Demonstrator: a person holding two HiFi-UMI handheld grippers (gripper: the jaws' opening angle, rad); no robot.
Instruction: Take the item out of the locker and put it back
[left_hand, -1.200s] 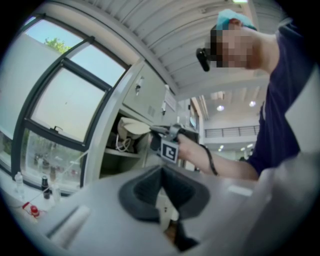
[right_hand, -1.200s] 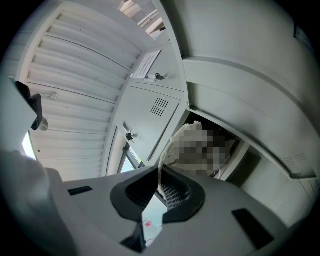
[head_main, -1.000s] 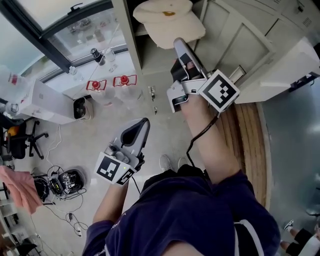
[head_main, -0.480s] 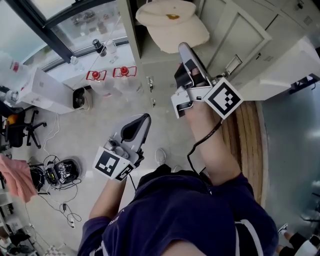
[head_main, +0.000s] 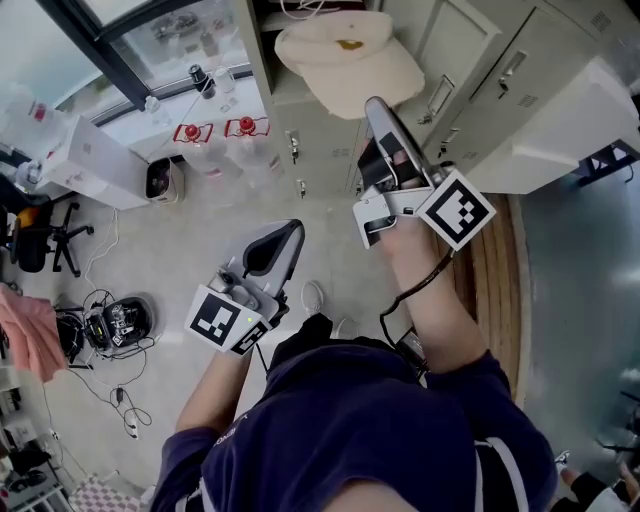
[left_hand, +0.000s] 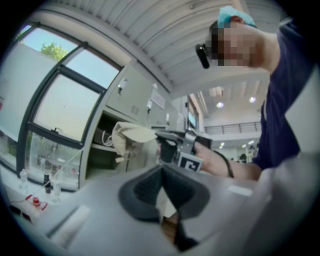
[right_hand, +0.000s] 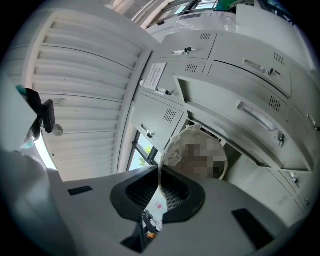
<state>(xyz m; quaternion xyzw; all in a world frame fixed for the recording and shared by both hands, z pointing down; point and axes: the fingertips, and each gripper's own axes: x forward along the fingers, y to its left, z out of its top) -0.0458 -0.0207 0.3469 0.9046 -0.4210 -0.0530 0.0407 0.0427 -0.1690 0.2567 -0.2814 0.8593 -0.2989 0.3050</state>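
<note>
A cream cap (head_main: 350, 55) hangs in front of the open locker compartment (head_main: 290, 15), at the top of the head view. My right gripper (head_main: 376, 106) points up and is shut on the cap's edge. In the right gripper view the cap's rim (right_hand: 172, 150) stands pinched between the closed pads, at my right gripper (right_hand: 160, 172). My left gripper (head_main: 293, 228) is lower and to the left, over the floor, shut with nothing in it. The left gripper view shows its jaws (left_hand: 162, 175) closed, with the cap (left_hand: 132, 137) and the right gripper (left_hand: 175, 145) beyond them.
Grey locker doors (head_main: 470, 70) run to the right, and one open door (head_main: 560, 130) juts out. Two red-capped bottles (head_main: 215, 130) and a white box (head_main: 80, 170) stand on the floor at the left, with cables and a device (head_main: 115, 320) nearer.
Both grippers have drifted a little down and to the right in the head view, the cap still in the right one. More of the locker fronts shows now.
</note>
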